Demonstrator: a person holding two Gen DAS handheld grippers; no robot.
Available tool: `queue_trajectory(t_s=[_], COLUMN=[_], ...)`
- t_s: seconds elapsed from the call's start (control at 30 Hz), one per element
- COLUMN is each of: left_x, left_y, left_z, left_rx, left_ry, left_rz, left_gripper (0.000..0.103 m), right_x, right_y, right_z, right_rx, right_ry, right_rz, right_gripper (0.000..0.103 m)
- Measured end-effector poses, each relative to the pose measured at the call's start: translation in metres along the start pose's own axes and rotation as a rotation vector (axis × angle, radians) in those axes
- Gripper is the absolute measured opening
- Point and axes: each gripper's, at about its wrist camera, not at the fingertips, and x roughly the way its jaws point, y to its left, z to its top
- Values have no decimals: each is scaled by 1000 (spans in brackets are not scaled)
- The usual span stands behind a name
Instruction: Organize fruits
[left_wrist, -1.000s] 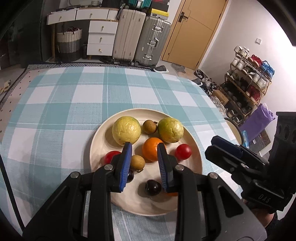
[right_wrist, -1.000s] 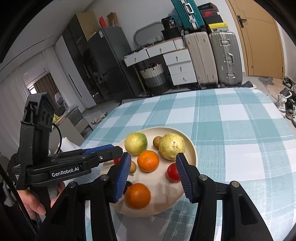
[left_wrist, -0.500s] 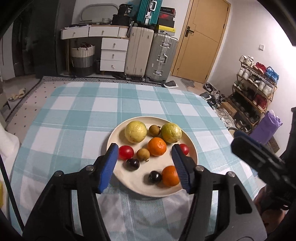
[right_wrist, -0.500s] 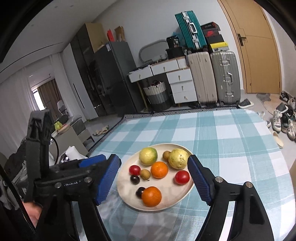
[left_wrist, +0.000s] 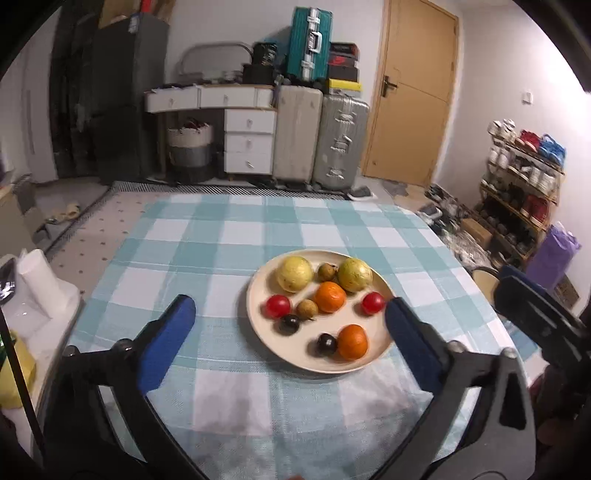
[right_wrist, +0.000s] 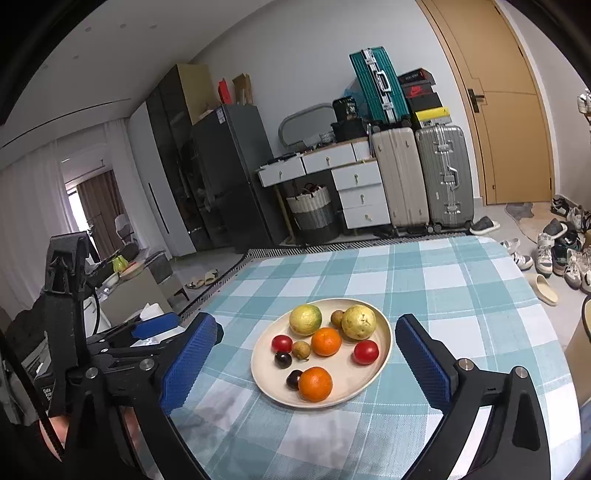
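A cream plate (left_wrist: 258, 295) (right_wrist: 382, 352) sits on the checked tablecloth and holds two yellow-green guavas (left_wrist: 294, 274), two oranges (left_wrist: 352, 341) (right_wrist: 315, 384), two red tomatoes (left_wrist: 277, 306), two dark plums (left_wrist: 327, 344) and two small brown fruits (left_wrist: 307, 307). My left gripper (left_wrist: 288, 341) is open and empty, raised back from the plate's near side. My right gripper (right_wrist: 306, 363) is open and empty, also above and behind the plate. The left gripper shows at the left of the right wrist view (right_wrist: 155, 328).
The teal checked tablecloth (left_wrist: 229, 236) (right_wrist: 443, 280) covers the table. A tissue pack (left_wrist: 33, 280) lies off the left edge. Suitcases (left_wrist: 340, 140), drawers and a shoe rack (left_wrist: 524, 177) stand beyond the table's far edge.
Both grippers have pulled up and back from the plate and opened wider. The fruits on the plate have not moved.
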Motion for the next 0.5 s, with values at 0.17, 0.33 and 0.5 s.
queue_trajectory(t_s=[0.17,0.33,0.5], left_x=[-15,-27,-35], left_y=[5,9,13], left_z=[-5,-13,-25], left_rx=[-5,5,4], left_ry=[-43,-79,-139], left_rz=[28,46,72], left_gripper=[102,102,102], right_x=[-16,-24,-26], right_y=[9,6,-2], right_z=[-4,-11,-25], right_rx=[-50,-71,-68], right_ry=[-48,-79,-98], right_rz=[-19,-6,-29], right_gripper=[102,103,103])
